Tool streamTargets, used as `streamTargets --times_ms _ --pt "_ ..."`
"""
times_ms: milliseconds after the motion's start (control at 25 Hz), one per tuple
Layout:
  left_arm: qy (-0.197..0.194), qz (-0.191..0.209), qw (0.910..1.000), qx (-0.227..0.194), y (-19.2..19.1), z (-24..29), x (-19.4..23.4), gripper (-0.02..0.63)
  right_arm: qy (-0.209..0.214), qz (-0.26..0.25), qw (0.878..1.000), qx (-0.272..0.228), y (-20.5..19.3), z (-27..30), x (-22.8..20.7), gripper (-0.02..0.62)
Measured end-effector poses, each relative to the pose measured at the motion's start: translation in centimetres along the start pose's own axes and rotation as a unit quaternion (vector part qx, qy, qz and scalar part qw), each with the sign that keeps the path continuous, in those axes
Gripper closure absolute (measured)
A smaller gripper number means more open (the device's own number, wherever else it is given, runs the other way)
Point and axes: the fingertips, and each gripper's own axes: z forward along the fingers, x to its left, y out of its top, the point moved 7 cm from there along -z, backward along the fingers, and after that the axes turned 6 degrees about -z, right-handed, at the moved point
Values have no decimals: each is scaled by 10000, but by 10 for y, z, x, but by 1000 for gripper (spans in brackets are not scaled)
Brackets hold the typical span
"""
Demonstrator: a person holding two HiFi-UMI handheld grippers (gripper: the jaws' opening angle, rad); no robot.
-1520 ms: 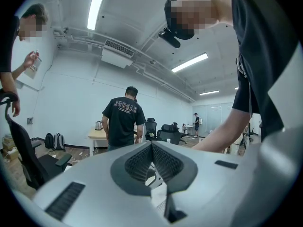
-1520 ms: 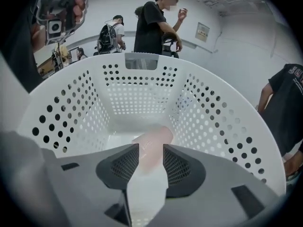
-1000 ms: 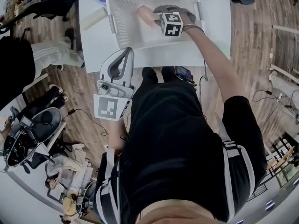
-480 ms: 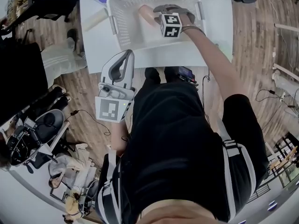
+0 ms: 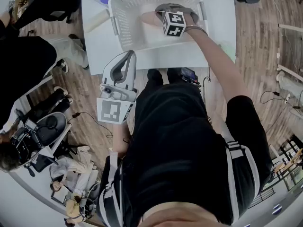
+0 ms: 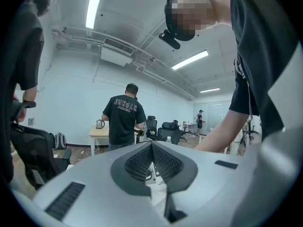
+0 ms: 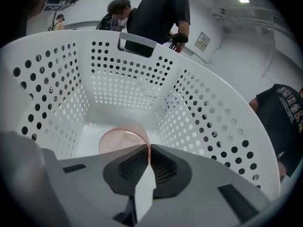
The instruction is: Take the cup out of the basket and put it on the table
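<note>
Between the closing jaws of the right gripper [image 7: 148, 148] sits the thin rim of a translucent pink plastic cup [image 7: 119, 140], pinched by the ribbed pads; the cup lies on its side (mouth toward the gripper) on the floor of a white perforated plastic basket [image 7: 213, 126]; the basket stands on a white table [image 5: 94, 39]; the left gripper [image 6: 151, 148] is held off the table's near edge, over the wooden floor [image 5: 90, 93], jaws together with nothing between them.
</note>
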Motion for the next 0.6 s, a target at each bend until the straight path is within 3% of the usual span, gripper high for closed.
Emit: streamTargets --times_ms 600 --pt "-7 43 10000 -20 -2 0 -3 587 -163 139 9998 -43 1 -12 -9 568"
